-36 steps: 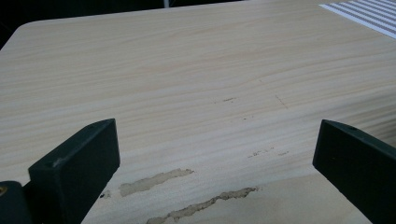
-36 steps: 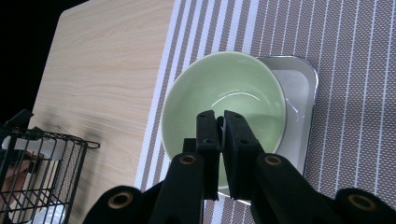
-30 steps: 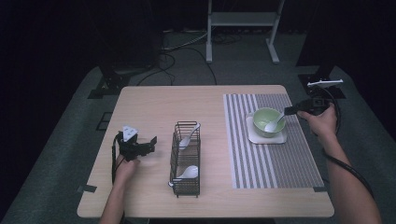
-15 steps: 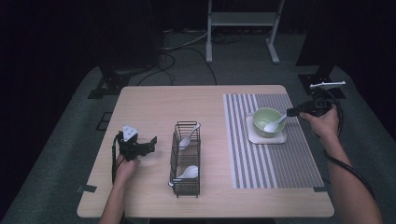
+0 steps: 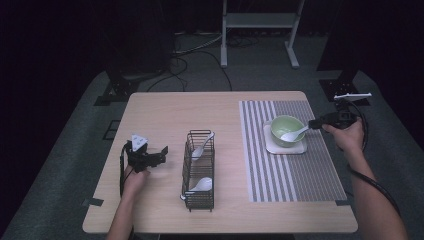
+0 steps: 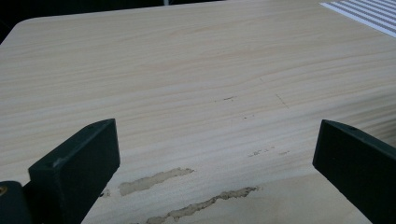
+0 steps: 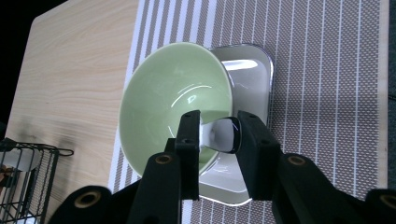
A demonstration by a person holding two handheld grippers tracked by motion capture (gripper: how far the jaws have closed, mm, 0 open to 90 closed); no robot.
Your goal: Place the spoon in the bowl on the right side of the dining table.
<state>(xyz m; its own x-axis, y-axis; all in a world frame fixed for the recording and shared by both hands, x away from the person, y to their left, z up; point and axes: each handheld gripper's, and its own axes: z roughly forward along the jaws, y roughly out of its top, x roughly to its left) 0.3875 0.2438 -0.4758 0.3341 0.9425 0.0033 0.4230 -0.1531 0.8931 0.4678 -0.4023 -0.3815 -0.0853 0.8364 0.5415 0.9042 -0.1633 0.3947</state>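
Note:
A pale green bowl (image 5: 286, 130) (image 7: 173, 93) stands on a small white square dish (image 5: 300, 148) (image 7: 252, 70) on the striped placemat (image 5: 300, 170). A white spoon (image 5: 294, 134) (image 7: 218, 135) lies in the bowl, its handle over the right rim. My right gripper (image 5: 312, 123) (image 7: 218, 126) is level at that rim. Its jaws have just been opening, the handle's end still lies between them, and I read them as open. My left gripper (image 5: 162, 150) (image 6: 219, 140) rests open on the bare wood at the left, with nothing between its jaws.
A black wire basket (image 5: 200, 170) stands mid-table with two white spoons (image 5: 202, 146) in it; its corner (image 7: 28, 154) shows in the right gripper view. Tape marks the table's front corners. Dark floor, cables and a stand lie beyond the far edge.
The right hand has shifted slightly at the bowl's right rim, and the spoon stays in the bowl. The left gripper has kept still.

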